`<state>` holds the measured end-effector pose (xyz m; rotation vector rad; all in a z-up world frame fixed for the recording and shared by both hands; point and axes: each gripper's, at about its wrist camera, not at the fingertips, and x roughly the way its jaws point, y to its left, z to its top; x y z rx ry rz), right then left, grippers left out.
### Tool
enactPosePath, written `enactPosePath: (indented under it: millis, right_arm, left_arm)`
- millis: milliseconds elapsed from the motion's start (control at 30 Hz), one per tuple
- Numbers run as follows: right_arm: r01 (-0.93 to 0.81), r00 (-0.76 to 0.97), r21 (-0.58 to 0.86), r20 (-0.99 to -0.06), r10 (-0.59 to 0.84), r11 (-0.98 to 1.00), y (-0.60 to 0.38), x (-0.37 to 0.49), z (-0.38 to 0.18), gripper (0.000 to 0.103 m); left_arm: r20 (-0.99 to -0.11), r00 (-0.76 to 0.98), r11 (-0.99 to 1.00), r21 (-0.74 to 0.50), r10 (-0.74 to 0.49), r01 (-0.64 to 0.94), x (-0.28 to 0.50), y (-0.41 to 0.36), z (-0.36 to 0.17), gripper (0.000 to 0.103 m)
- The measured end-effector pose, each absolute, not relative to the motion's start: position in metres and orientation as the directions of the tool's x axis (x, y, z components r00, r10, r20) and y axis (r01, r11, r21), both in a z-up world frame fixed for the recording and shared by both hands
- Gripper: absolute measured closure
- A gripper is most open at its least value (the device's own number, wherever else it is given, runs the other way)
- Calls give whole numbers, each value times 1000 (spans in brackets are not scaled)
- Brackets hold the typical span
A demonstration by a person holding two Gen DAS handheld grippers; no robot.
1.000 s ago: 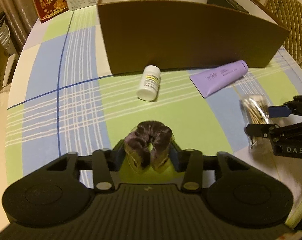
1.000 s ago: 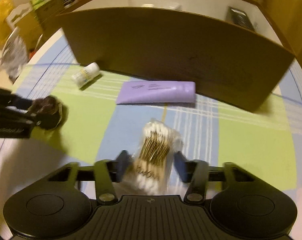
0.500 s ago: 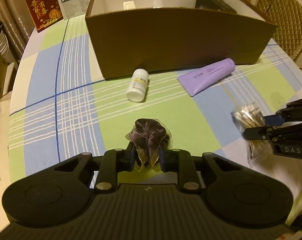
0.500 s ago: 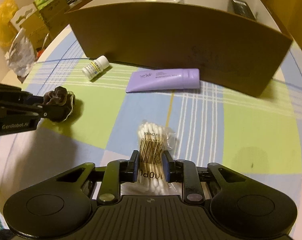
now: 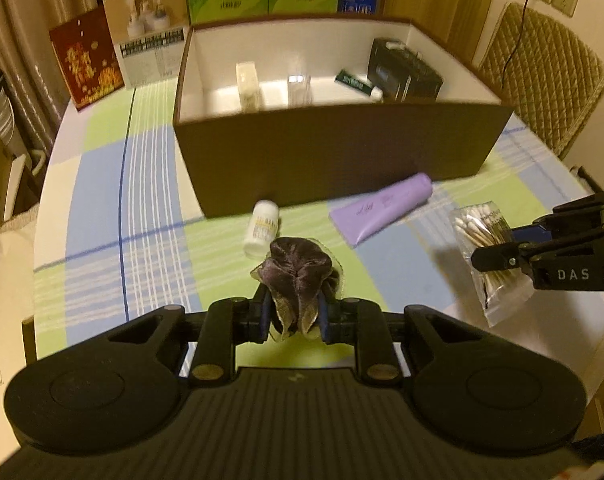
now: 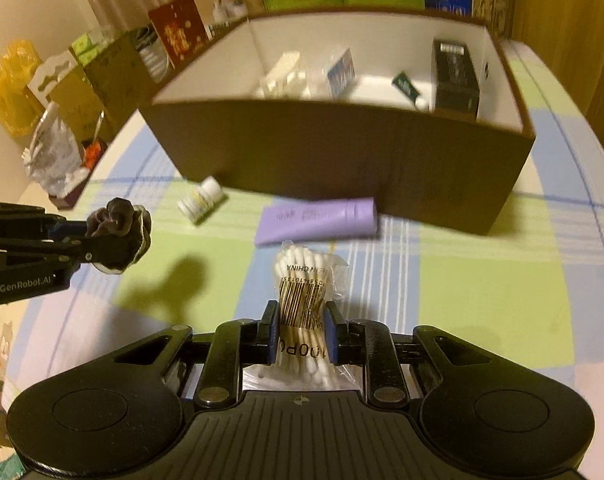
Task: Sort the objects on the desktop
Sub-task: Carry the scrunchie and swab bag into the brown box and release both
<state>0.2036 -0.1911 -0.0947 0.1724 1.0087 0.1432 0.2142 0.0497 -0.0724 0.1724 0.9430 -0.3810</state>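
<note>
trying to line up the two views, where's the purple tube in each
Left wrist: purple tube right of centre, lying before the brown box, right of the white bottle.
Right wrist: purple tube at centre, just beyond the cotton swabs.
Shared landmark: the brown box.

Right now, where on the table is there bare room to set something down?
Free: the cloth left of the brown box and white bottle, and the green patch right of the cotton swab bag. Crowded: the strip along the box front, where the bottle and purple tube lie.
</note>
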Motion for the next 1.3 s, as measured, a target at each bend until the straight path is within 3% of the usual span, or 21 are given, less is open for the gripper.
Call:
enactPosePath:
  millis: [800, 1300]
  right_arm:
    - [-99, 700, 145, -693, 173, 984, -220, 280, 1, 83]
    - [-33, 653, 127, -748, 117, 991, -241, 366, -25, 83]
  left_arm:
    - [-692, 647, 884, 29, -319, 466, 293, 8, 3, 85]
    - [-758, 588, 873, 51, -282, 485, 385, -22, -21, 85]
